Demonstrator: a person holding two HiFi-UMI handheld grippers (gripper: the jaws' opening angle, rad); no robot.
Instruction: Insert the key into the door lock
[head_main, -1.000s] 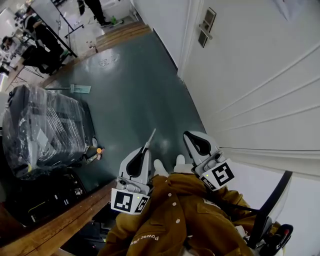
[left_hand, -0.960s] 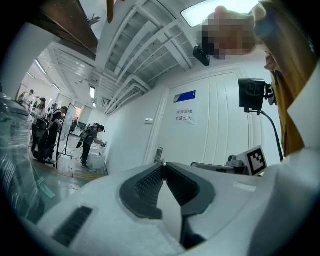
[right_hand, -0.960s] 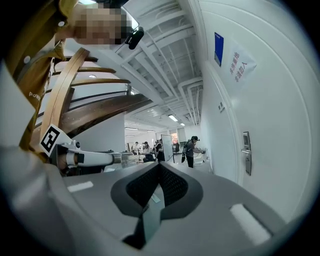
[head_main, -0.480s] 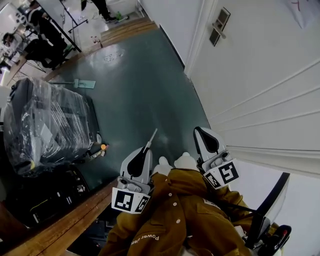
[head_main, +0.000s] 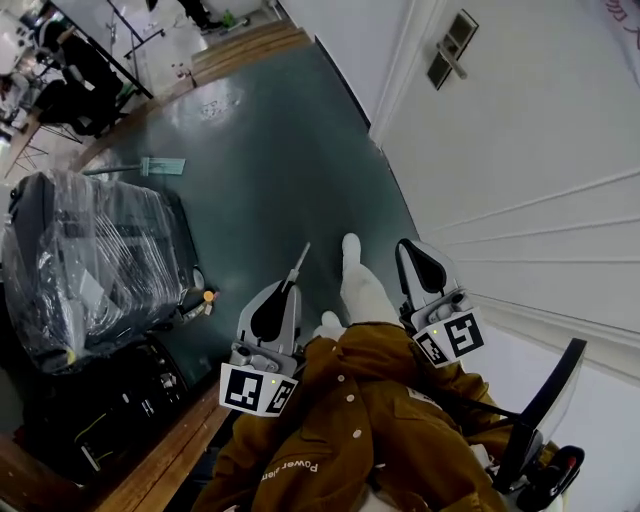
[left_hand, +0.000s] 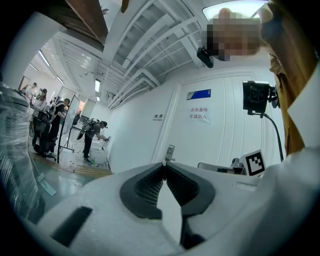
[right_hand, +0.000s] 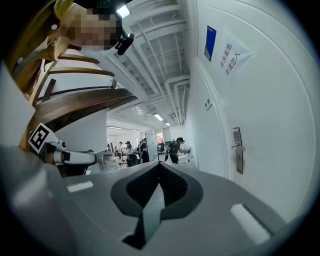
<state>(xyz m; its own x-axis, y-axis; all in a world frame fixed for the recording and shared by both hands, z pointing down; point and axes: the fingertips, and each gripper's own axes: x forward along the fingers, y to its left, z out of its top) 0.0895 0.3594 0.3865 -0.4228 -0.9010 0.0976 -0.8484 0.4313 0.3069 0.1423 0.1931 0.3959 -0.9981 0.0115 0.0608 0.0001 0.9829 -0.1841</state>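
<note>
My left gripper (head_main: 290, 288) is shut on a thin silver key (head_main: 300, 262) that sticks out past its tips over the teal floor. In the left gripper view its jaws (left_hand: 164, 165) meet at the tip, and the door lock (left_hand: 170, 152) is small and far ahead. My right gripper (head_main: 404, 246) is beside the white door (head_main: 540, 170) with its jaws together and nothing between them. The lock plate with its lever handle (head_main: 452, 50) is far ahead at the top of the head view, and it shows on the door in the right gripper view as the lock (right_hand: 237, 150).
A plastic-wrapped black case (head_main: 90, 260) stands at the left, with a wooden ledge (head_main: 150, 470) below it. My white shoe (head_main: 357, 280) is between the grippers. People stand far off at the hall's end (right_hand: 175, 150). A printed notice (right_hand: 232, 57) hangs on the door.
Both grippers have moved forward along the door together with the person. A white shoe has stepped out between them. The left gripper has kept hold of the key.
</note>
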